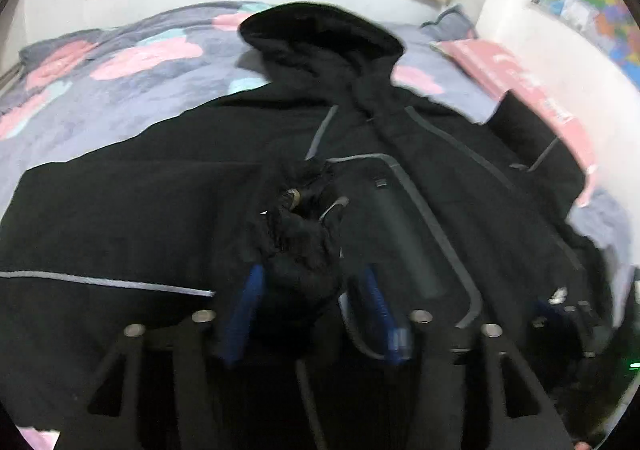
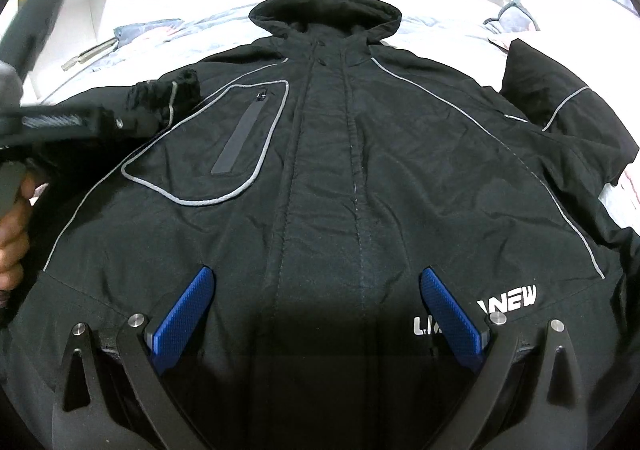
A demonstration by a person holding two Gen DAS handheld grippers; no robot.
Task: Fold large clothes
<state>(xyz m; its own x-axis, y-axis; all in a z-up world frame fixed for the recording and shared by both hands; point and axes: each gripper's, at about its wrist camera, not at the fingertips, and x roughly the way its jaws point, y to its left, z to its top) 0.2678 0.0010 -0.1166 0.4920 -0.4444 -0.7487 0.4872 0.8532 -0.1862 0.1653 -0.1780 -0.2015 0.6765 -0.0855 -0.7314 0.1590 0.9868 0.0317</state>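
Jacket (image 2: pixel 340 170): black hooded jacket, flat on bed (image 1: pixel 120 62), front up, zip closed; hood (image 2: pixel 326 10) at far end, hem nearest the grippers.
Long axis: runs hem-to-hood, straight away from right gripper (image 2: pixel 316 314) along the zip line.
Left sleeve: already brought across the chest; cuff (image 1: pixel 296 218) bunched just beside the chest pocket (image 2: pixel 224 138).
Left gripper (image 1: pixel 312 306): jaws part-open w/ cuff fabric sitting between the blue pads (image 1: pixel 248 302); pads don't look pressed on it, so judged as let go, not gripping. Frame is blurred, so contact not 100% sure.
Right gripper state: jaws wide apart, nothing between them, hovering over lower front near the white lettering (image 2: pixel 476 310).
Right sleeve (image 2: pixel 560 106): lying out to the jacket's right side, near a pink cushion (image 1: pixel 516 82), not yet folded in.
Key relation: right sleeve lies up and to the right of right gripper; right hand is the nearer one. Next move prob. a reach that way, then a pull across toward the zip.
Left wrist view only: cuff detail between the pads, quilt pattern, coloured map (image 1: pixel 592 2) on wall.
Right wrist view only: whole jacket outline, both sleeves at once, left tool body (image 2: pixel 60 122) from outside w/ the person's hand (image 2: pixel 14 234) on its grip.
Risk: bulky padded cuff may spring back off the chest once free.
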